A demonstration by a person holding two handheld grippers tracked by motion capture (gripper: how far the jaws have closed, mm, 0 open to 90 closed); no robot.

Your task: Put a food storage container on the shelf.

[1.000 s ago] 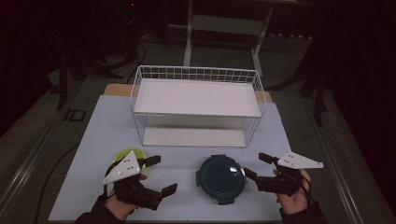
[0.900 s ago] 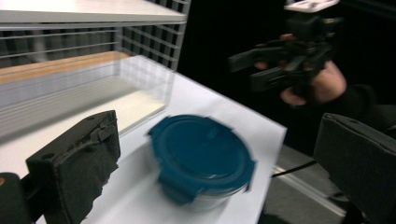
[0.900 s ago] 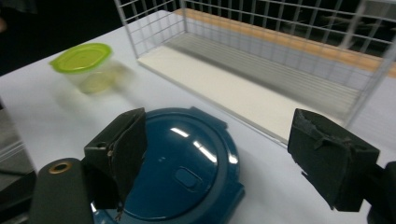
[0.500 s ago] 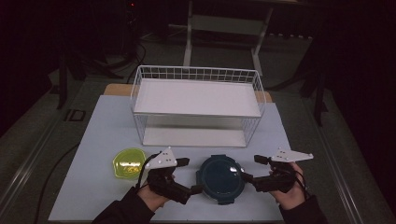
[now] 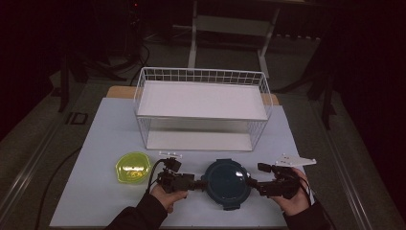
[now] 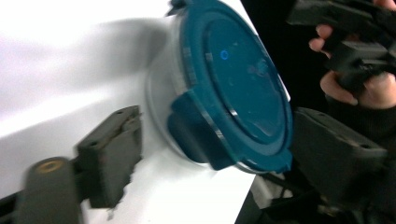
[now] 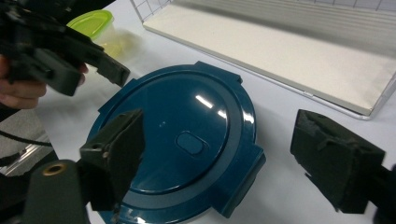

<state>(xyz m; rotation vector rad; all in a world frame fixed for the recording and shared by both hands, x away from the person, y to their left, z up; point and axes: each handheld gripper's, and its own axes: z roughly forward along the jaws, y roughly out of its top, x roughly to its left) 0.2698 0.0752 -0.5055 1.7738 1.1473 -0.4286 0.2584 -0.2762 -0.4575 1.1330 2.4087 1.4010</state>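
A round dark-blue lidded container [image 5: 226, 183] sits near the front edge of the table [image 5: 95, 143], roughly at its middle, with clip tabs on the lid's rim. The left gripper [image 5: 195, 182] lies low at the container's left side, held in the person's left hand [image 5: 165, 194]. Its fingers have just been closing in, yet in the left gripper view they stand apart on either side of the container's near clip tab [image 6: 196, 135]; the pads do not press on it. One finger [image 6: 112, 154] is over the bare white tabletop, the other [image 6: 336, 158] beyond the lid's far rim.

The right gripper [image 5: 253, 183] comes in from the container's right side, held in the person's right hand [image 5: 292, 194]. Its fingers have just been narrowing a little but are spread wide, with the lid's edge and a clip tab [image 7: 243, 182] between them in the right gripper view, untouched.

A small yellow-green lidded container [image 5: 132, 167] stands toward the front left of the table, just beside the left hand. A white wire shelf rack [image 5: 201, 110] stands toward the back edge, behind both containers and well apart from the grippers.
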